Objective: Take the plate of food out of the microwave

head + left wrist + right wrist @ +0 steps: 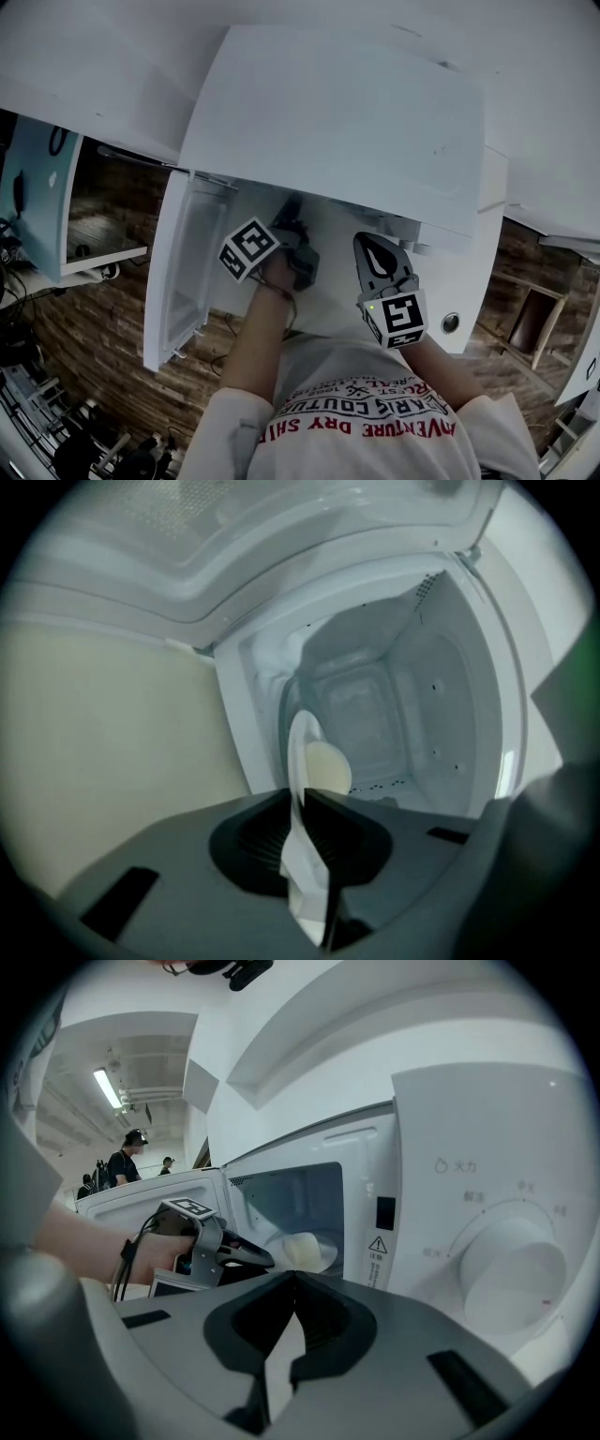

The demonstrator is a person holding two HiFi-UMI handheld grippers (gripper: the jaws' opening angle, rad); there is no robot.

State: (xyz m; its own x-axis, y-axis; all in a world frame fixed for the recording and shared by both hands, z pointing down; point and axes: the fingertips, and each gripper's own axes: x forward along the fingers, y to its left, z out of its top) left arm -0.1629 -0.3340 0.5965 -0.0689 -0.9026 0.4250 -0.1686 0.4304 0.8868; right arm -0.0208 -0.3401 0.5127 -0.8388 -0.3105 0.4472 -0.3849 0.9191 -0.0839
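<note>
We see the round white plate [298, 752] with its pale lump of food [327, 767] at the mouth of the white microwave [337, 112]. Its near rim is pinched between the jaws of our left claw [299, 794], which are clamped on that edge. From the claw the plate runs edge-on ahead into the white cavity [361, 714]. The cavity walls stand apart from the plate's rim on every side we can see, and the back wall is well beyond the food. To the left of this claw the white door [183, 272] hangs wide open, leaving the opening's front edge free.

Our right claw [292, 1277] hangs outside the microwave, to the right of the left claw and apart from it. Its jaws are together with nothing between them. Ahead and to its right is the round white dial [511, 1269] on the control panel.
</note>
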